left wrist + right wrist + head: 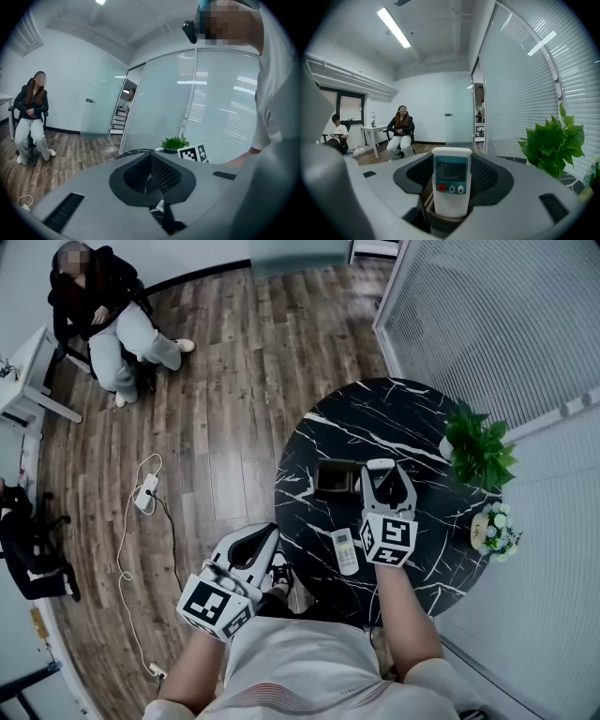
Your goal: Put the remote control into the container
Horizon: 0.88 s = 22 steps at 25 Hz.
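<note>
Right gripper (382, 474) has the white remote control with the teal screen panel (450, 174) clamped upright between its jaws. The pads press both long edges: a wide grip, but firmly on the thing. Held on end like that, with the screen facing back at the gripper's camera, it can go in bottom-first, which looks like the whole idea. It hangs over the round black marble counter (412, 418), just beside the right wall of the small dark square container (321, 480). A dark rim shows under the remote's lower end in the right gripper view, but I can't tell whether it's already inside the mouth. So I'd call this the lowering stage, with the release not yet made. Left gripper (266, 536) sits off the counter's edge, jaws together on nothing, out of the way of the action. A second white remote (346, 551) lies flat on the counter nearer the person, untouched. The leafy green plant (480, 448) stands well apart, no obstacle.
</note>
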Available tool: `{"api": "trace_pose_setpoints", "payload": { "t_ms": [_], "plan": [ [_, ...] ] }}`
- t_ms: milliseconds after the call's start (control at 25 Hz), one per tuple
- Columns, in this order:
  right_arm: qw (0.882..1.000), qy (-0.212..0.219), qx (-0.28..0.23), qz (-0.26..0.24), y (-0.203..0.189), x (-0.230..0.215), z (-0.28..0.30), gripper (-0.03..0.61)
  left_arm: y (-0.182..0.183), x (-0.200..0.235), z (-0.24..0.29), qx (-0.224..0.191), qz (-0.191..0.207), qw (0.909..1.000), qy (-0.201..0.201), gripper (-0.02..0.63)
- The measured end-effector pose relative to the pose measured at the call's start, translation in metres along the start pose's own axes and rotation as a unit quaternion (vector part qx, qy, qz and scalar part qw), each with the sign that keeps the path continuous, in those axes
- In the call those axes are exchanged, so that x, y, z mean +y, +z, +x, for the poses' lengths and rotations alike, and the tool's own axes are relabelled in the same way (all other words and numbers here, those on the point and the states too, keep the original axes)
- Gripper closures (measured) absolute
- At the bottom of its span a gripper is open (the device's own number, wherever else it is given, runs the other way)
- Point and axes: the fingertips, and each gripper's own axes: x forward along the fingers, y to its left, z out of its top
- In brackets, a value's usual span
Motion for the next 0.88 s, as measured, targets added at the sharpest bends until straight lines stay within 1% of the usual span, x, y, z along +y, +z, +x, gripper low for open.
{"api": "trace_pose_setpoints", "payload": {
  "t_ms": [360, 600, 720, 880],
  "plan": [
    [0.998, -0.008, 0.055, -0.007, -0.04, 0.0, 0.006, 0.324, 0.0, -0.005, 0.003, 0.001, 0.001, 1.0, -0.008, 0.604],
    [0.996, -0.004, 0.093, 0.01, -0.06, -0.002, 0.009, 0.324, -0.001, -0.009, 0.001, 0.001, 0.0, 1.0, -0.008, 0.604],
    [0.995, 0.002, 0.096, 0.011, -0.058, -0.004, 0.005, 0.324, 0.0, -0.014, 0.001, 0.0, 0.001, 0.9999, -0.01, 0.604],
    [0.997, 0.009, 0.072, 0.006, -0.034, -0.008, -0.012, 0.324, 0.003, -0.024, 0.003, -0.003, 0.006, 0.9998, -0.019, 0.604]
  ]
}}
